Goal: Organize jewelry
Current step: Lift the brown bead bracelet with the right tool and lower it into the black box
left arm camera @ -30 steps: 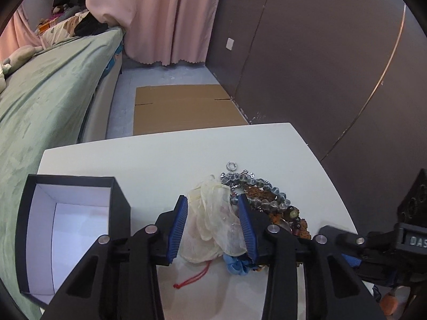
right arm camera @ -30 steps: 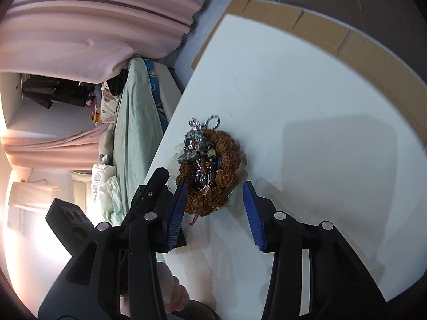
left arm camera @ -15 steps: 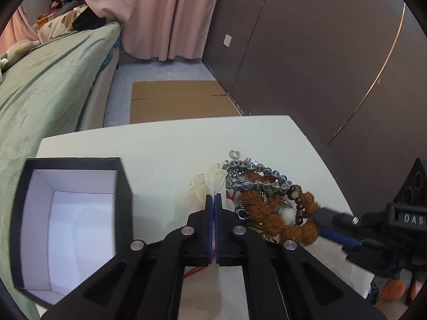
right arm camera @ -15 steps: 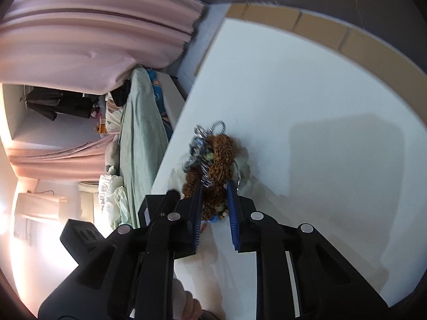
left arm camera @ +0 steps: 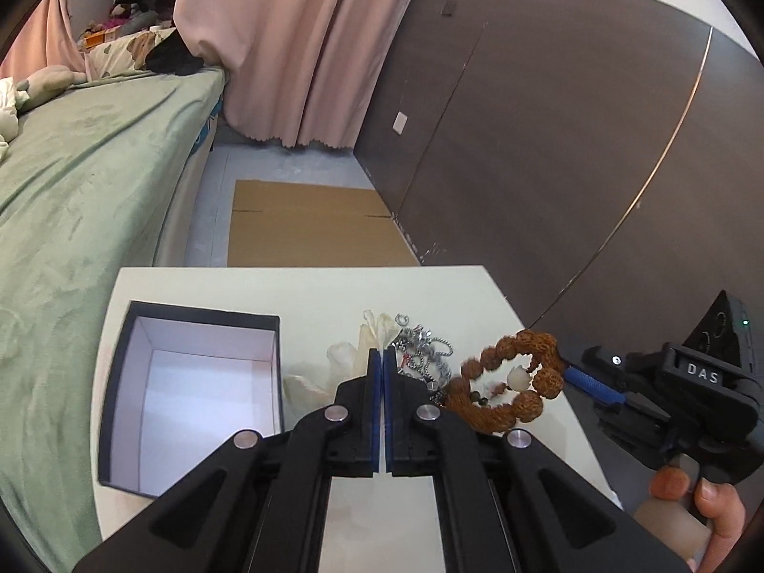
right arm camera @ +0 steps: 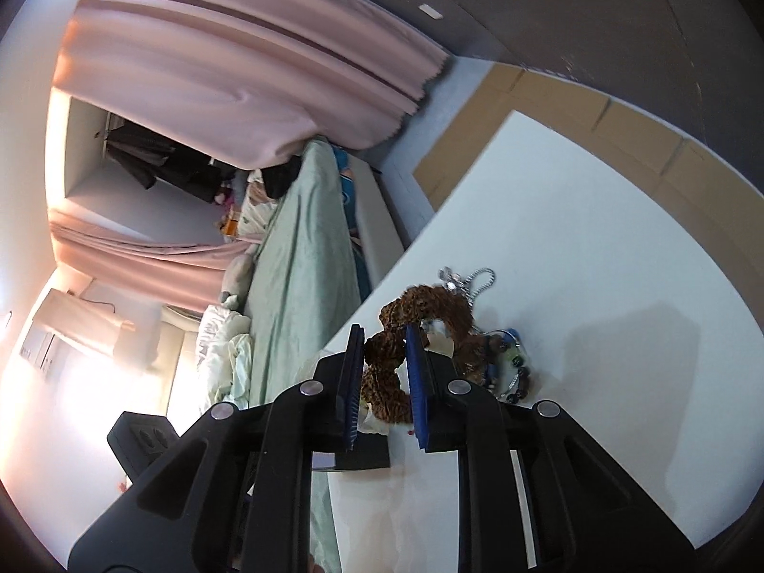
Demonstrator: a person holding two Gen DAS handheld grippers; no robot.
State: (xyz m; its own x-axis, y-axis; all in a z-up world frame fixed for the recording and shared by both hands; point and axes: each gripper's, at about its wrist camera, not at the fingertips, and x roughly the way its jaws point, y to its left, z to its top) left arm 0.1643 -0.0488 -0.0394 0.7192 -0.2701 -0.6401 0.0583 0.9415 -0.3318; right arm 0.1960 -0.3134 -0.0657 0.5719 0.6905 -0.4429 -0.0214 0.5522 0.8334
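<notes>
**Bead bracelet lifted from the pile**

The right tool (right arm camera: 384, 372) is clamped narrow on a brown bead bracelet (left arm camera: 506, 382), holding it above the white surface (left arm camera: 310, 296). The left tool (left arm camera: 382, 382) is fully closed, with a pale plastic glove (left arm camera: 377, 327) at its tips. A silver chain (left arm camera: 422, 351) lies on the surface beside an open black box (left arm camera: 191, 396).

Both wrist views look down, close, sharing the table (left arm camera: 296, 296), seemingly from opposite sides.
</notes>
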